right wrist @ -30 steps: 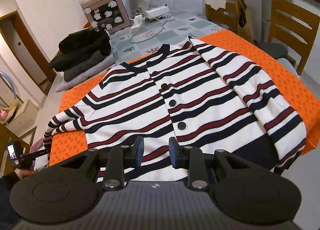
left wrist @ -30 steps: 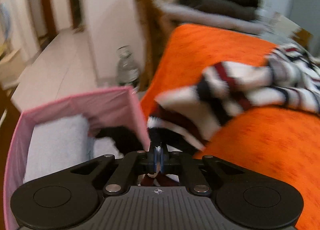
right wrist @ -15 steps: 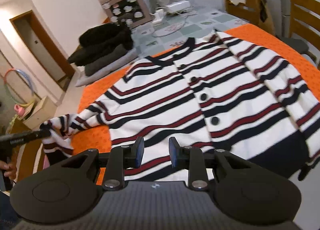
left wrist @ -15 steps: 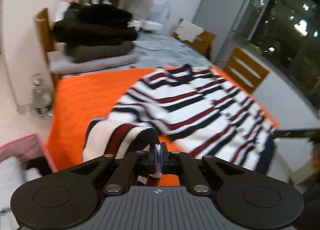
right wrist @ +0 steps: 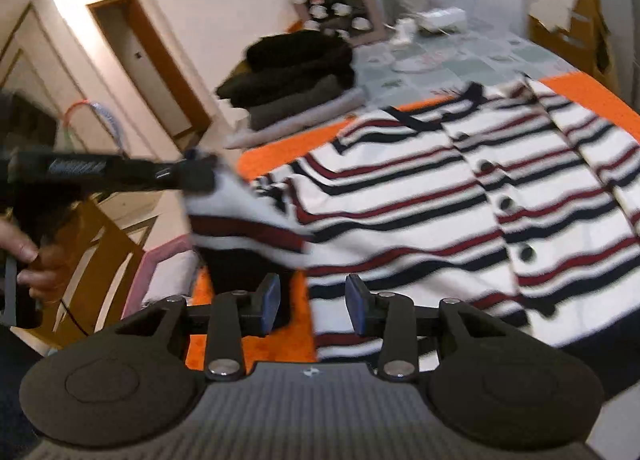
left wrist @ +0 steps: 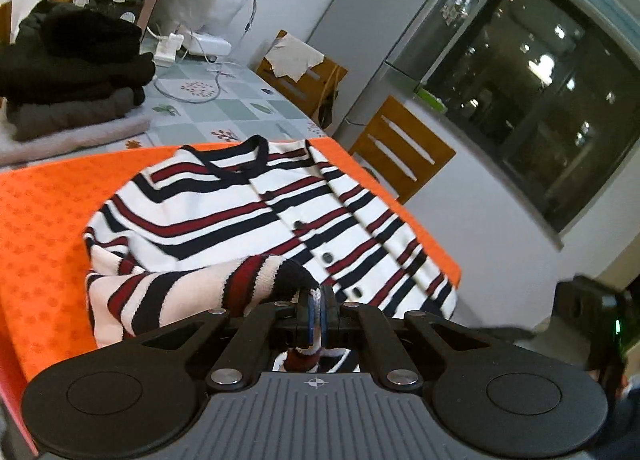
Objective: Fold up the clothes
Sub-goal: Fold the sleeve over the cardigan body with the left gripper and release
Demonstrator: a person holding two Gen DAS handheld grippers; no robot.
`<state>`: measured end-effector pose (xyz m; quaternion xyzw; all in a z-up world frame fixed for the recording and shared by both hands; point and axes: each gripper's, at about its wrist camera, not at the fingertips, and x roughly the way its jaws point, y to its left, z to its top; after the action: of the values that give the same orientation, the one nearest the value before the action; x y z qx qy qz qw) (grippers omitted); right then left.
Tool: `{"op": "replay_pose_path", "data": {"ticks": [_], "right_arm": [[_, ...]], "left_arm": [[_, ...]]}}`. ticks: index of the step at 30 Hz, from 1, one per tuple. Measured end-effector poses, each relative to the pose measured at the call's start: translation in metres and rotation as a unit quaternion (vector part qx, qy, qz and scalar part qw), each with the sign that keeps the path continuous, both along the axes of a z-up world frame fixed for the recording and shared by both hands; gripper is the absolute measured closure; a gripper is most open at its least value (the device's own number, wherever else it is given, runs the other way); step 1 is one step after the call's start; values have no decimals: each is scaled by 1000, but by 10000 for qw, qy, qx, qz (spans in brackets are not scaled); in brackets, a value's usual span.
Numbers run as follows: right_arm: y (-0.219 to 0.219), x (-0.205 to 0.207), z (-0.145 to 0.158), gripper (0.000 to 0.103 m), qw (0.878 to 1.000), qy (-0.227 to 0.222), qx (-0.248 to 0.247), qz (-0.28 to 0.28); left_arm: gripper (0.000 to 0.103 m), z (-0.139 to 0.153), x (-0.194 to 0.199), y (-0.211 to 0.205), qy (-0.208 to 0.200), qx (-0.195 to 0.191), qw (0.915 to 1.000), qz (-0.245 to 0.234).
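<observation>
A white cardigan with navy and red stripes (left wrist: 248, 212) lies buttoned and face up on an orange cloth (left wrist: 36, 228). My left gripper (left wrist: 317, 312) is shut on the cuff of its left sleeve (left wrist: 192, 292) and holds it lifted over the cardigan's lower front. In the right wrist view the left gripper (right wrist: 192, 176) shows at the left, with the sleeve (right wrist: 248, 224) hanging from it above the cardigan (right wrist: 460, 212). My right gripper (right wrist: 312, 300) is open and empty, just above the cardigan's hem near the table's front edge.
A pile of folded dark clothes (left wrist: 72, 72) lies at the table's far left, also in the right wrist view (right wrist: 296, 72). A pink bin (right wrist: 160, 272) stands on the floor at the left. Wooden chairs (left wrist: 400, 152) and a fridge (left wrist: 392, 32) stand at the right.
My left gripper has carried the sleeve cuff up from beside the pink bin and rightwards over the cardigan's front. The right gripper has shifted left along the hem and stayed open.
</observation>
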<state>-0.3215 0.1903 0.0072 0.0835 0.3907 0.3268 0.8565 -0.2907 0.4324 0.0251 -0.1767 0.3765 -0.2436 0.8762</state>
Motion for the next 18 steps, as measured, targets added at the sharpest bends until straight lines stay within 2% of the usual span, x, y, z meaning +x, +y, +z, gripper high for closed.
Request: {"op": "replay_pose_path", "data": {"ticks": [4,8,13,14,15,16,18], "right_arm": [[17,-2,7,61,9997,-213,19,118],[32,-3,11,50,9988,-453,-163,82],[47,0,11,51,9966,-636,-517,-65],[48,3,10,62,9962,-640,-574,-158],[46,6,9,93,9963,-583,-593,-214],[43,9,8,98,9965,-510,-602,-259],[33,13,8,98,9973,-372,-533,-349]], "left_arm": [[97,-4,11,-13,287,-236,9992,163],[97,-4,17,-26,389,-335,9985,202],[97,-2,20,-39,405,-503,9978,174],[97,-2,19,-40,402,-517,9977,162],[97,-1,19,-41,389,-497,9979,160],[96,-1,18,-42,375,-470,9981,160],[94,0,17,-37,349,-493,9980,198]]}}
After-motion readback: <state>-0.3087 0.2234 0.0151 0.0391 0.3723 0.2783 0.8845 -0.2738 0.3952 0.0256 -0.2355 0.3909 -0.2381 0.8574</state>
